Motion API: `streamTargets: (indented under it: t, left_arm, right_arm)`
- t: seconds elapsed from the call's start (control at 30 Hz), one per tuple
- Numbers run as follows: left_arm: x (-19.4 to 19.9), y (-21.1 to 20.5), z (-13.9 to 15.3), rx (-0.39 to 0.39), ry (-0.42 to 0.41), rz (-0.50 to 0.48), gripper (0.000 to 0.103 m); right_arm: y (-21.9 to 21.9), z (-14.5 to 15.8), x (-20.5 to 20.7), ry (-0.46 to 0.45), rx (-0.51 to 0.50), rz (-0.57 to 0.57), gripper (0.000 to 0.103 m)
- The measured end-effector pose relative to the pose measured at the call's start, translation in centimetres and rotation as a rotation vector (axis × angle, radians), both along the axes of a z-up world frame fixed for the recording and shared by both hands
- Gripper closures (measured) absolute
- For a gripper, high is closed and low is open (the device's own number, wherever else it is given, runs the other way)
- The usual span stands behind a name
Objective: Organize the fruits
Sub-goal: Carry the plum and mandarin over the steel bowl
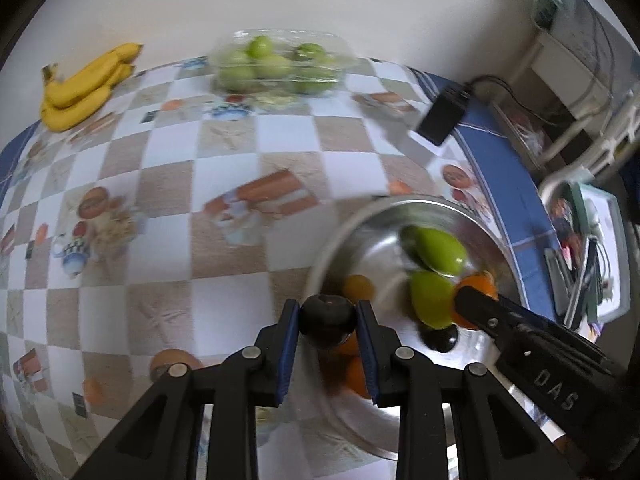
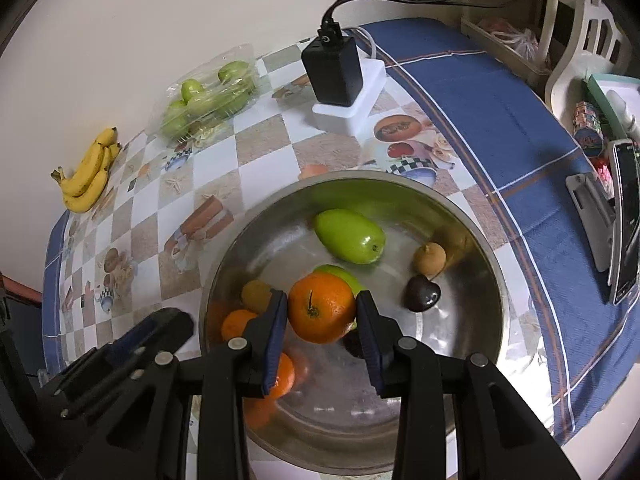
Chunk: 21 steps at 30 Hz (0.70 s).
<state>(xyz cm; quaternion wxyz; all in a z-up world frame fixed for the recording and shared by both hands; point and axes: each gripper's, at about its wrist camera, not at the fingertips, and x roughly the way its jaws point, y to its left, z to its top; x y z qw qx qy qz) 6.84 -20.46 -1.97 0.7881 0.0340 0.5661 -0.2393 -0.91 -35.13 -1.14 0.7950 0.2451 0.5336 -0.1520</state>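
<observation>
Here the metal bowl [image 2: 472, 232] sits directly below both grippers, collecting the loose fruit. The right gripper [image 2: 322, 314] is clamped on an orange [image 2: 320, 308] above the bowl's middle, presumably for sorting. The left gripper [image 1: 328, 316] pinches a small dark fruit [image 1: 327, 318] over the near rim.

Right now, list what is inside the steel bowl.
The steel bowl holds two green mangoes, two small brown fruits, a dark plum and several oranges. The right tool and its orange hide the second mango and a dark fruit.
</observation>
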Motion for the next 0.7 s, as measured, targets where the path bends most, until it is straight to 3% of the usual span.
streamTargets:
  t: [0.7]
  left_arm:
    - [-2.6,-4.5,-1.3,-0.004,0.042,-0.095,0.072]
  right_arm:
    - [-2.7,-2.1,-3.7,0.085,-0.020,-0.055,0.066]
